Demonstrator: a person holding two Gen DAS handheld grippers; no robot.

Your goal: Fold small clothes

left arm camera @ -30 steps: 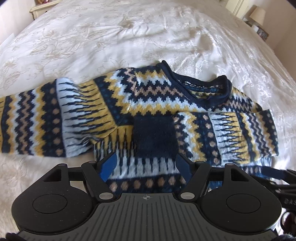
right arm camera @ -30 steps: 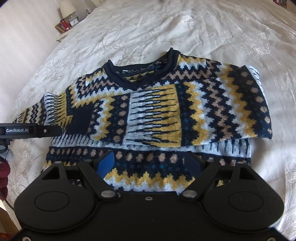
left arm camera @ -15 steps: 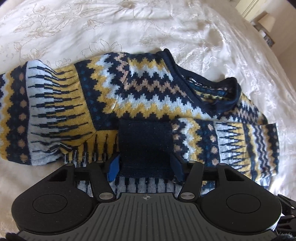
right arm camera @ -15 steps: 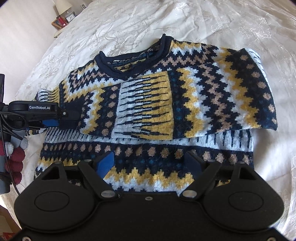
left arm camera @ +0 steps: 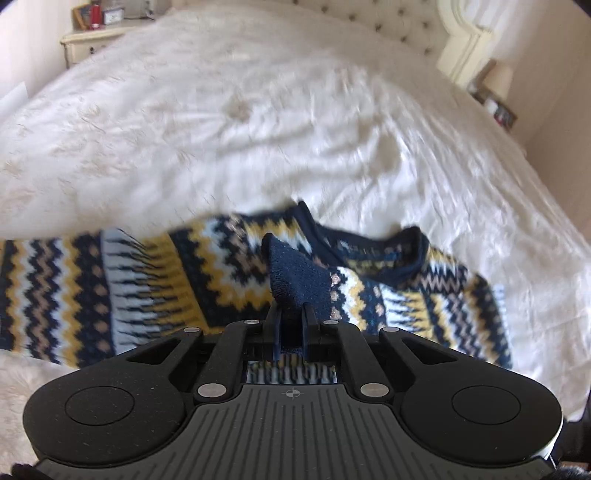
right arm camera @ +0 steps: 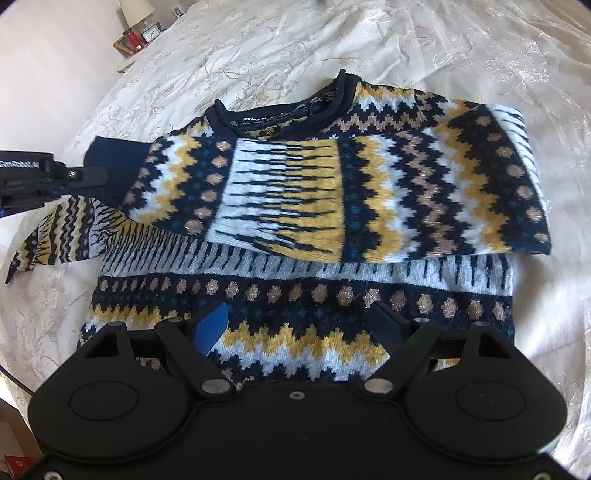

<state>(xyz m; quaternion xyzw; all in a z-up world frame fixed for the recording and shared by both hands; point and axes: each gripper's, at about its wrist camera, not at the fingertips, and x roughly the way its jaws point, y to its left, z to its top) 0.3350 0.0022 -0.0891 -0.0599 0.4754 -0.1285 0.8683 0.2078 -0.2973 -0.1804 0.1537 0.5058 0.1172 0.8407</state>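
Observation:
A small navy, yellow and white patterned sweater (right arm camera: 332, 206) lies on the white bed, one sleeve folded across its chest. My left gripper (left arm camera: 291, 325) is shut on that sleeve's navy cuff (left arm camera: 295, 280) and holds it lifted off the sweater body. It also shows at the left edge of the right wrist view (right arm camera: 74, 175), pinching the cuff (right arm camera: 114, 166). The other sleeve (left arm camera: 55, 295) lies stretched out to the left. My right gripper (right arm camera: 299, 325) is open and empty above the sweater's hem.
The white embroidered bedspread (left arm camera: 258, 129) surrounds the sweater. A nightstand with a lamp (right arm camera: 135, 22) stands beyond the bed's far left corner in the right wrist view. The padded headboard (left arm camera: 369, 18) is at the back.
My left gripper closed on the navy cuff of the folded sleeve and lifted it up off the sweater. My right gripper moved slightly nearer the hem and stayed open.

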